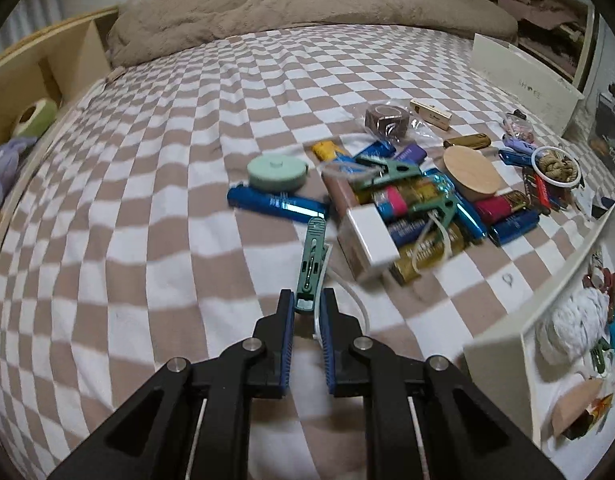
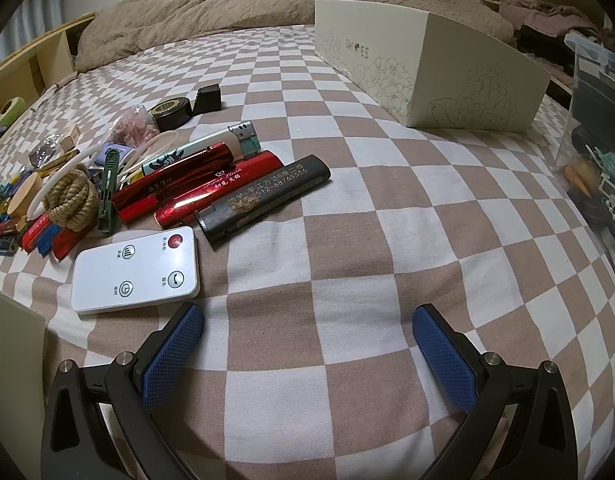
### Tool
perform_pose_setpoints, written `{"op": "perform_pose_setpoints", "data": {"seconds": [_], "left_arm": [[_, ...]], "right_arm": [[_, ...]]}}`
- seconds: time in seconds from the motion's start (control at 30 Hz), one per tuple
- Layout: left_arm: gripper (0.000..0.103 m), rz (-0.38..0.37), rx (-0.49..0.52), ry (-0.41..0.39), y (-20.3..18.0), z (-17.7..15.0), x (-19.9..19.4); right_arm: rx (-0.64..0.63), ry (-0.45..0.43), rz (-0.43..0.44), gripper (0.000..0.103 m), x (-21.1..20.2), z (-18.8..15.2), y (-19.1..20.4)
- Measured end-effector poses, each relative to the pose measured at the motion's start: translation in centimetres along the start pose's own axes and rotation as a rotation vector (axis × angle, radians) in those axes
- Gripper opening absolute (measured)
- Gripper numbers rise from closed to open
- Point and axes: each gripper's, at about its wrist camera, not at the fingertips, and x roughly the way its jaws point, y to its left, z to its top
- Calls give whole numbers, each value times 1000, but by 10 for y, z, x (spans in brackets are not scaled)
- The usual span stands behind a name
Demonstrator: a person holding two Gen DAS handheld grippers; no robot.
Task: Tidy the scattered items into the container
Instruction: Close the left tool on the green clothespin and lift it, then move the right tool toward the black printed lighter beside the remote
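The left gripper [image 1: 310, 307] is clamped on a green clothespin [image 1: 312, 264], lifted just short of the lighter pile [image 1: 419, 204] on the checkered bedspread [image 1: 147, 200]. The cream container [image 1: 503, 344] sits right of that pile. The right gripper [image 2: 307, 320] hangs spread wide beside the white remote [image 2: 137, 276].

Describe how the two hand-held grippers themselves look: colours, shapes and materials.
Both look alike. The left hand-held gripper and the right hand-held gripper have matte black angular linkage arms with triangular cut-outs, joined by round silver pivot pins. Each finger carries a flat blue pad with a fine mesh texture. No cables, sleeves or markings show.
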Motion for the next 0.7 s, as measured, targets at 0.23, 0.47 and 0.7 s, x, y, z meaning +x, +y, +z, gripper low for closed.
{"op": "perform_pose_setpoints", "data": {"seconds": [0.23, 0.47, 0.7], "left_arm": [[13, -3, -22, -8, -2, -22, 8], [13, 38, -24, -76, -8, -33, 10], [13, 83, 13, -97, -14, -35, 14]], "right_arm": [[19, -7, 29, 103, -1, -2, -4], [22, -14, 40, 103, -4, -2, -2], [-42, 6, 70, 103, -16, 5, -2]]}}
